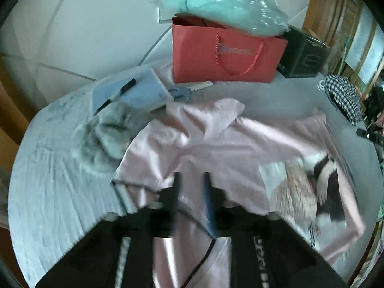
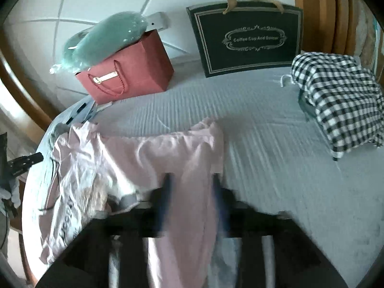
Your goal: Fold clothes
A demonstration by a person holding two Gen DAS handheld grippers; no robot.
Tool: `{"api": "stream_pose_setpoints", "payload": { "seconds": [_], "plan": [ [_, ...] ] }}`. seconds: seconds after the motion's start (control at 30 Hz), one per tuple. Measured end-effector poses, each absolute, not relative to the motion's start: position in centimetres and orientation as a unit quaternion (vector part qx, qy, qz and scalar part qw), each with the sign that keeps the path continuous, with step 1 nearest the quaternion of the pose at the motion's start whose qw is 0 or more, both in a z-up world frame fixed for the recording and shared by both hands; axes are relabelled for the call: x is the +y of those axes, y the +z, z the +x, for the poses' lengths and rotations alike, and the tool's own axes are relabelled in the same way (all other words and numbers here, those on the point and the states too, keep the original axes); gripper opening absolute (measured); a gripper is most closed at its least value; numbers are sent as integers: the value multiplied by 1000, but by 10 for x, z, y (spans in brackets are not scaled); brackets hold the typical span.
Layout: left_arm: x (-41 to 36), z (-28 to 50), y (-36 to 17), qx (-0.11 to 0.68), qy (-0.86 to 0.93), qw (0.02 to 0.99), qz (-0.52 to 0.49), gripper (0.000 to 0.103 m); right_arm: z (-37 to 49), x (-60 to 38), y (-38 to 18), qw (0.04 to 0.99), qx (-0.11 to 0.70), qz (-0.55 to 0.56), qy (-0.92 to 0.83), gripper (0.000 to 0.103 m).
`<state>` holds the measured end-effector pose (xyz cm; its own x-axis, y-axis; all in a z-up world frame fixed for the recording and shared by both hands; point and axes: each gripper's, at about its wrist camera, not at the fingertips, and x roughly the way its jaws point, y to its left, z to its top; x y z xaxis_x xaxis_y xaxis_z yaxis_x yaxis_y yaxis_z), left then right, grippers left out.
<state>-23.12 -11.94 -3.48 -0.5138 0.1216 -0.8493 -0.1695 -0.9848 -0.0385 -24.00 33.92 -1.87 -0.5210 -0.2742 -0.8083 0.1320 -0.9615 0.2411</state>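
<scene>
A pink T-shirt is seen spread print-up on the bed, partly folded; the left gripper and right gripper are held with jaws open above it, nothing gripped; a fresh edge must be taken for the next fold.

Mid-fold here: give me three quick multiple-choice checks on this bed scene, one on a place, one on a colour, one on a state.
1. What lies on top of the red paper bag?
A. a teal plastic-wrapped bundle
B. the checked cloth
C. a marker pen

2. What colour is the garment being folded?
A. dark blue
B. pale pink
C. yellow

3. How do the jaws of the right gripper stand?
A. clamped flat together
B. apart
C. out of sight

Answers:
1 A: the teal bundle rests across the bag's mouth.
2 B: the pink shirt lies spread on the bed.
3 B: shirt fabric shows in the gap between its fingers.
</scene>
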Motion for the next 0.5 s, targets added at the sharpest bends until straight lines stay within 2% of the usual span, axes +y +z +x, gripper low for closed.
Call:
{"api": "stream_pose_setpoints", "payload": {
  "seconds": [0.03,0.17,0.23,0.3,0.4,0.5],
  "plan": [
    [-117,-243,-36,29,871,84,-484,56,-246,337,-21,113,-72,478,-868,76],
    [-111,-293,-45,46,871,78,-482,57,-275,330,-32,101,-61,489,-864,78],
    [-112,-318,-55,52,866,75,-492,57,-288,328,-38,100,-56,495,-861,84],
    [-112,-341,-66,60,858,72,-505,57,-302,326,-45,97,-44,502,-859,85],
    [-110,-363,-88,72,839,78,-534,57,-323,325,-55,92,-29,513,-853,95],
    [-109,-372,-103,69,828,87,-550,58,-344,323,-64,85,-16,518,-851,96]
  ]
}}
